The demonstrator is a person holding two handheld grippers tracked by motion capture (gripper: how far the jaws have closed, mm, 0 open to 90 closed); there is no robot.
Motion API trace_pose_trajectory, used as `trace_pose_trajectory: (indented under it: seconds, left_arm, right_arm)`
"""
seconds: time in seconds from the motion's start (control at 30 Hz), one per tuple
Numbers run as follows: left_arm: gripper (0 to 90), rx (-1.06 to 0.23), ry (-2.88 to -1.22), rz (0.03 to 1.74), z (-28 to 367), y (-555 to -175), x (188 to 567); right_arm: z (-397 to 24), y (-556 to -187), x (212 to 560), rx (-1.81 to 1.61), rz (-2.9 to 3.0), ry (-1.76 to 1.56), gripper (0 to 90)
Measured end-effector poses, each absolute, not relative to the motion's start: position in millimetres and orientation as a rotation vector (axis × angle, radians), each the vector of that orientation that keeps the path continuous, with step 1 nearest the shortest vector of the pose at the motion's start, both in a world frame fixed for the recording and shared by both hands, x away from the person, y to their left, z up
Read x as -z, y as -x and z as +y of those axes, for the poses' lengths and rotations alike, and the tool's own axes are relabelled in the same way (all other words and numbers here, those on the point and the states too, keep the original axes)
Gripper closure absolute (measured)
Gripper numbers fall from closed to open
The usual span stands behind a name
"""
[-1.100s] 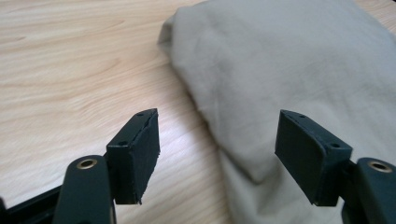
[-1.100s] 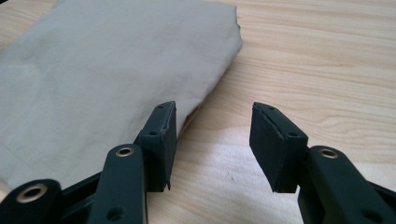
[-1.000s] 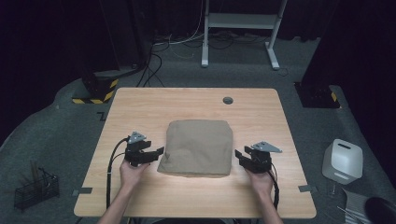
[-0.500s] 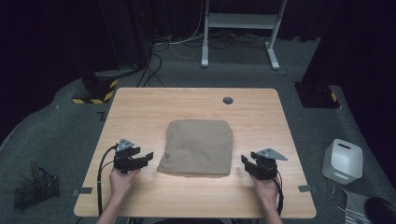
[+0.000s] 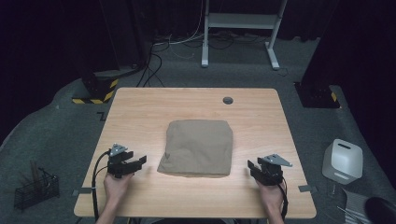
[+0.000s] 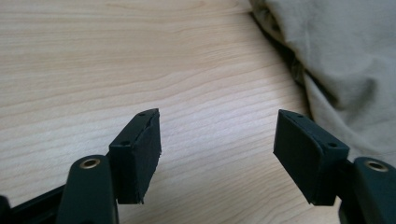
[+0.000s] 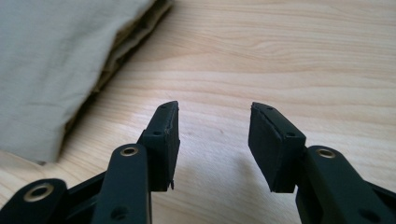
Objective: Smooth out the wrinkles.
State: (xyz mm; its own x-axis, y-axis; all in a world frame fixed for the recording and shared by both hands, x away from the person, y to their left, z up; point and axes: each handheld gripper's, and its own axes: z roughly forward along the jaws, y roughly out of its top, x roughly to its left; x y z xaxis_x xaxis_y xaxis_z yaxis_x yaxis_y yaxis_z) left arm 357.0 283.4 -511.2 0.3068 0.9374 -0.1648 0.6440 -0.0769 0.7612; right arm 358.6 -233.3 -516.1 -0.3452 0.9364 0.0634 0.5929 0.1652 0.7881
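Note:
A folded tan cloth [image 5: 198,147] lies flat at the middle of the wooden table [image 5: 140,112]. My left gripper [image 5: 135,162] rests low over the table near the front left, a short way left of the cloth, open with bare wood between its jaws. In the left gripper view the left gripper [image 6: 217,140] has the cloth [image 6: 345,60] at the upper right. My right gripper [image 5: 254,169] sits near the front right, just right of the cloth's near corner, open and empty. In the right gripper view the right gripper [image 7: 214,135] has the cloth [image 7: 56,60] at the upper left.
A small dark round grommet [image 5: 228,100] is set in the table's far side. On the floor stand a white canister [image 5: 343,161] at the right, a wire basket [image 5: 35,189] at the left and a white table frame [image 5: 243,28] behind.
Both hands have drawn back from the cloth's side edges toward the table's front edge and outward, sinking a little. The cloth has stayed put.

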Motion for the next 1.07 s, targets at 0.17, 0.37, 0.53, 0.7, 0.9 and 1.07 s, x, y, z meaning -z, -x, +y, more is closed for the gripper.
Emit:
trace_pose_trajectory:
  seconds: [0.17, 0.37, 0.53, 0.7, 0.9, 1.07]
  left_arm:
    - [32.2, -0.503, -1.813, 1.443, 288, -355, 517]
    - [31.6, -0.546, -1.824, 1.481, 294, -354, 523]
    - [31.7, -0.613, -1.836, 1.471, 293, -352, 528]
    - [28.7, -0.661, -1.892, 1.464, 285, -352, 529]
    - [27.1, -0.662, -1.891, 1.47, 284, -352, 528]
    - [26.6, -0.658, -1.889, 1.472, 284, -352, 529]
  right_arm:
    - [-238, -356, 519, -0.994, 2.007, -1.441, 53.0]
    - [-246, -356, 521, -0.951, 1.997, -1.46, 54.2]
    - [-245, -360, 523, -0.906, 2.055, -1.439, 46.6]
    - [-244, -361, 523, -0.891, 2.064, -1.429, 40.8]
    - [-244, -361, 523, -0.888, 2.057, -1.438, 40.0]
    - [-244, -361, 523, -0.888, 2.056, -1.439, 40.0]
